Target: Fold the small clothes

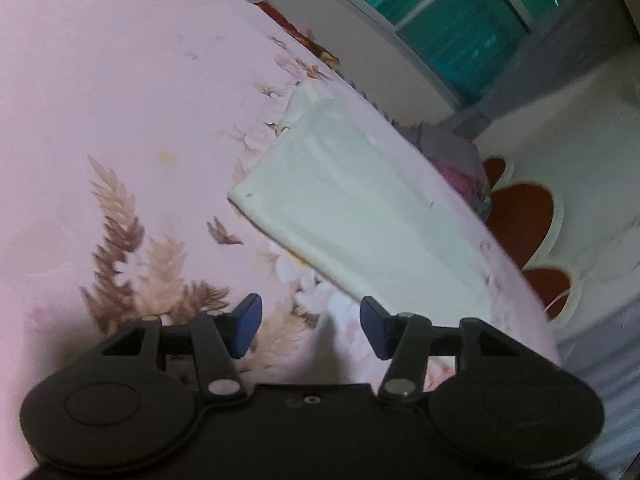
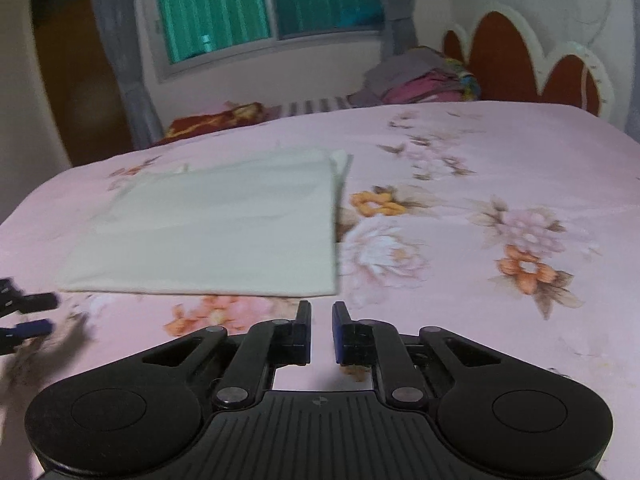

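A pale cream garment (image 2: 224, 224) lies folded flat in a rectangle on the pink floral bedsheet (image 2: 500, 160). It also shows in the left wrist view (image 1: 352, 208), just ahead and right of my left gripper (image 1: 310, 328), which is open and empty above the sheet. My right gripper (image 2: 321, 330) hovers just short of the garment's near edge, its jaws a narrow gap apart and holding nothing. The left gripper's fingers (image 2: 28, 320) show at the left edge of the right wrist view, beside the garment's near left corner.
A pile of mixed clothes (image 2: 420, 80) sits at the far end of the bed by the red and white headboard (image 2: 520, 60). A red patterned cloth (image 2: 216, 118) lies at the far left edge. A green-curtained window (image 2: 264, 4) is behind.
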A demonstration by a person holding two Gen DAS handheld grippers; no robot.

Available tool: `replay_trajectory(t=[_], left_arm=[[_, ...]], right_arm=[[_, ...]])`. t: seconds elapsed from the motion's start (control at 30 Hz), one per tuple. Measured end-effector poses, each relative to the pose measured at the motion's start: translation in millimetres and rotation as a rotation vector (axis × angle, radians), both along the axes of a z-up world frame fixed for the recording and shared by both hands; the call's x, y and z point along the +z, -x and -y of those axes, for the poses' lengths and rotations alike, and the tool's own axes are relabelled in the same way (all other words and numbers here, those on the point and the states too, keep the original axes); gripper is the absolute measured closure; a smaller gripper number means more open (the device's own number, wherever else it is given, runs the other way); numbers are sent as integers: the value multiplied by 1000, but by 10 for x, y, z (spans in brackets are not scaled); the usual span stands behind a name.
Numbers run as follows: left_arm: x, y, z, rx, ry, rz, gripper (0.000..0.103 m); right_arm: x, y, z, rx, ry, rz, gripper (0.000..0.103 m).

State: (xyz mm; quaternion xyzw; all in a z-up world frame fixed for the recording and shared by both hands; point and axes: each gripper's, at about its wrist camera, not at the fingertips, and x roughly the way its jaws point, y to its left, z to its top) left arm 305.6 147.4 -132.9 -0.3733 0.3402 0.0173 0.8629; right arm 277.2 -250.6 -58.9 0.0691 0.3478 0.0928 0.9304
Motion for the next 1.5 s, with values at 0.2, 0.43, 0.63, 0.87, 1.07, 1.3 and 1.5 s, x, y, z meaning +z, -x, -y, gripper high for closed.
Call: replay_trajectory(t=[0.2, 0.43, 0.63, 0.87, 1.07, 1.3, 1.5], left_arm=[[-213, -329, -181, 116, 160, 22, 53], [-353, -795, -289, 214, 213, 96, 60], [-460, -930, -226, 220, 184, 112, 94], [-476, -900, -277, 197, 210, 156, 92], [-497, -947, -350, 155, 230, 160, 96], [-398, -856, -258, 226, 135, 184, 84], [-397, -821, -258, 280, 150, 180, 94]], right_arm=[[27, -214, -210, 52, 3, -2, 91], [50, -868, -474, 71, -101, -45, 93], [-15, -1469, -918, 88, -119, -73, 94], [-143, -1920, -1262, 96, -72, -104, 94], [-248, -2131, -1433, 107, -70, -109, 94], [-405, -2211, -1595, 132, 12, -119, 95], [-450, -2220, -1521, 158, -27, -115, 95]])
